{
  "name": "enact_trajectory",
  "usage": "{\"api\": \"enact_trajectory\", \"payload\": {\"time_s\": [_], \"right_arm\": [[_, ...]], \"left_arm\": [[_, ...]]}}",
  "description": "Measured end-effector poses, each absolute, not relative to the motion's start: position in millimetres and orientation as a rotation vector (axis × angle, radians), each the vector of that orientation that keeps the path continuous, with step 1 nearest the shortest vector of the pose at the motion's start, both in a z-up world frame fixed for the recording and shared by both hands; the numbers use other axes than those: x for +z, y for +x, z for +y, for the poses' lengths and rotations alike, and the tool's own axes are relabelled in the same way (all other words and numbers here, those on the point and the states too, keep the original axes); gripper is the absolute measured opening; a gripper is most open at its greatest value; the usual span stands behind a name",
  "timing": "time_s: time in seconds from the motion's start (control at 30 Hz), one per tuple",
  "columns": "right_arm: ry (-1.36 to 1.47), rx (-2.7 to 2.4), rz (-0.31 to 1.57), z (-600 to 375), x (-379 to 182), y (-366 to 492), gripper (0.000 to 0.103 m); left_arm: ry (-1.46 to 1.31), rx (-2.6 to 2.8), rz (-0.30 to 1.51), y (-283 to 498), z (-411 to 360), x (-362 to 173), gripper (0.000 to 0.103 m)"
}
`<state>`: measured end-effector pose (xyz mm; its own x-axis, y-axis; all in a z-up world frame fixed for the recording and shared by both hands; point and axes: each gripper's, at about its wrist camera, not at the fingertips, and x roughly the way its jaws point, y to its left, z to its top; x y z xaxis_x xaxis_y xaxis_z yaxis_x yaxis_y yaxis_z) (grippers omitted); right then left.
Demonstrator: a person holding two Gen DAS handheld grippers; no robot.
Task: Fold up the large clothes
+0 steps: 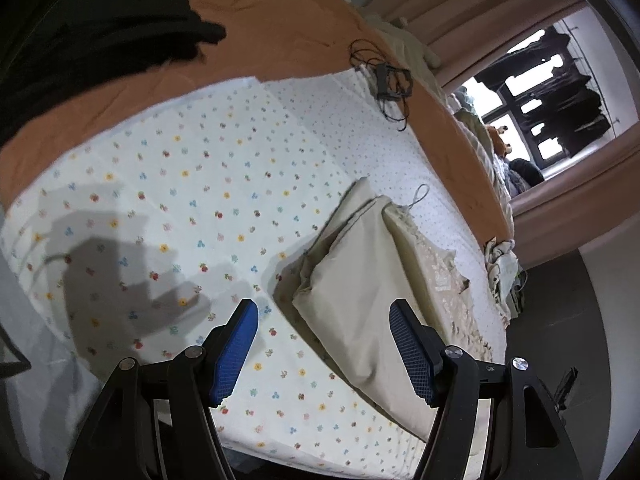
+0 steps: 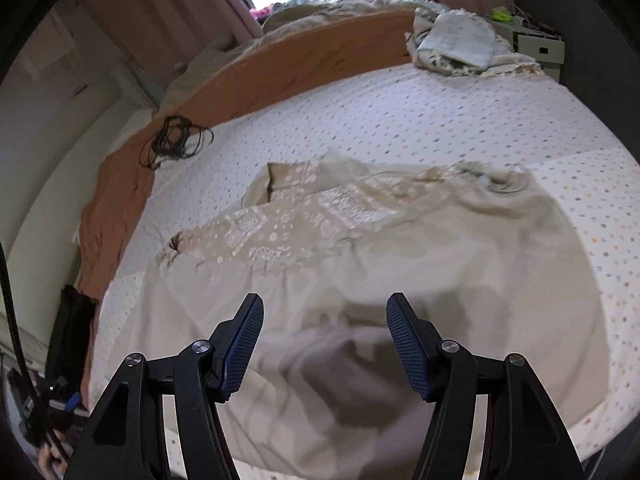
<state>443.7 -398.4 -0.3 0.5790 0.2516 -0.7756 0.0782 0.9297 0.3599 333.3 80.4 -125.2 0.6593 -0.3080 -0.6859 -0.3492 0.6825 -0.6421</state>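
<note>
Flowered bedsheet (image 1: 168,184) under a half-folded beige garment (image 2: 400,248), seen from both wrist cameras.

Embroidered front up, the garment lies mid-bed; the left gripper (image 1: 322,340) and right gripper (image 2: 325,338) are held above it, jaws parted and empty. A clean fold would be helped by matched corner grips and an even lift.

- The flowered bedsheet (image 1: 192,184) lies bare across the bed's middle and left half; a gripper can pass freely there.
- The beige garment (image 2: 400,248) covers the near edge on the right half, folded thick along one side.
- A coil of black cable (image 1: 384,76) sits near the far edge, where the sheet meets the orange blanket (image 1: 280,28).
- A dark garment (image 1: 100,28) heaps at the far left corner.
- A pile of pale clothes (image 2: 460,44) crowds the far right corner.
</note>
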Motion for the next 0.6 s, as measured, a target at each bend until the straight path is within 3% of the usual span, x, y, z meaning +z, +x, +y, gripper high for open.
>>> {"api": "enact_trajectory", "payload": {"time_s": [0.5, 0.6], "right_arm": [[0.248, 0.094, 1.143, -322.8, -85.0, 534.2, 0.064], [0.192, 0.088, 1.192, -312.9, -99.3, 551.9, 0.053]], "left_arm": [[-0.879, 0.018, 0.963, 381.1, 63.0, -182.2, 0.069], [-0.897, 0.016, 0.967, 387.3, 61.0, -190.2, 0.069]]}}
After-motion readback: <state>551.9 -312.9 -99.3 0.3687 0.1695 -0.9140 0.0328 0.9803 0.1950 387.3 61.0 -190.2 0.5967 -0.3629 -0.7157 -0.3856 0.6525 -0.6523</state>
